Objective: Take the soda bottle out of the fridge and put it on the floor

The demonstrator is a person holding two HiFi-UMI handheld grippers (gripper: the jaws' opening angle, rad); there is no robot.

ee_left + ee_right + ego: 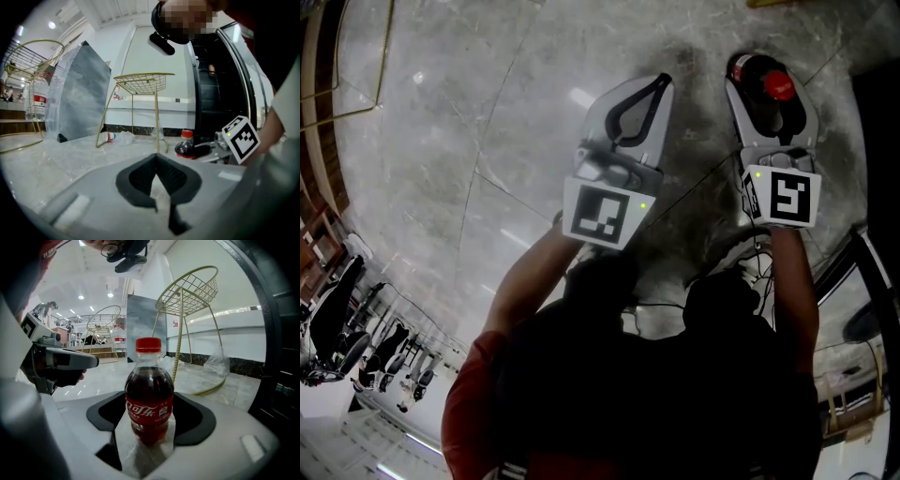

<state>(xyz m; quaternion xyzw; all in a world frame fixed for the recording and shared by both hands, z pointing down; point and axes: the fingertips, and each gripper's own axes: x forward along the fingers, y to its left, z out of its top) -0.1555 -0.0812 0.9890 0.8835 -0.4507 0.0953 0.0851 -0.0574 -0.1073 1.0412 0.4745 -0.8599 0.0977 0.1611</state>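
The right gripper (772, 91) has its jaws clamped on the soda bottle (149, 399). The pads meet the bottle's flanks at the red label, with no gap showing on either side. The bottle stands upright between the jaws, red cap on top and base down at the grey marble floor (487, 112); whether the base rests on the floor I cannot tell. Behind those jaws sits the marker cube (791, 197).

To the left of the right jaws, and apart from them, the left gripper (157, 157) has its jaws together at the tips. Only a teardrop-shaped opening is left behind the tips, and nothing is in it but floor.

Beyond the left jaws, a crushed clear bottle (115, 137) lies on the floor at the feet of a gold wire stand (140, 84). To the right of it, past the jaws, is the dark inside of the fridge (215, 93). Further to the left stands a grey panel wrapped in plastic film (82, 93). Beside the panel, under a second wire frame, is a large water jug (40, 96) with a red label.
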